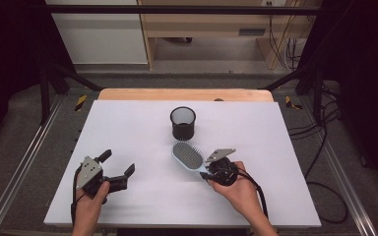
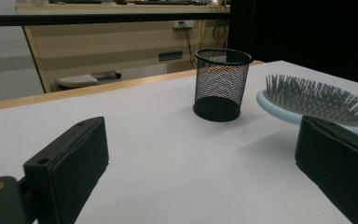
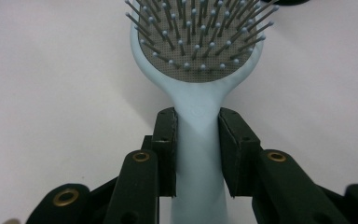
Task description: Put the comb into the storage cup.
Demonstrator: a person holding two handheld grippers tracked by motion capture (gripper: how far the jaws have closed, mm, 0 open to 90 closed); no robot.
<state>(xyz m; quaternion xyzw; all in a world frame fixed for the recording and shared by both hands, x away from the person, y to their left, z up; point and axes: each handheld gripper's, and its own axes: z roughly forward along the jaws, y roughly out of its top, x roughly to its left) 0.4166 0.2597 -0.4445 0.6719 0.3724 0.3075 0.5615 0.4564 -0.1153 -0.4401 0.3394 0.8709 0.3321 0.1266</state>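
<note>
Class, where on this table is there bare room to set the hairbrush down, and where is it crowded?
Bare: the white table left of the mesh cup, and right of it up to the edge. Crowded: between the cup and the hairbrush held by the right gripper.

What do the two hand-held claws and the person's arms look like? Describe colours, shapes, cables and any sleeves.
Both claws are black. The left claw and the right claw each carry a grey three-cornered plate on top and trail a black cable. Close up, each jaw ends in a flat rectangular black pad, on arms with brass-coloured rivets. The forearms are bare: no sleeves or gloves show.
</note>
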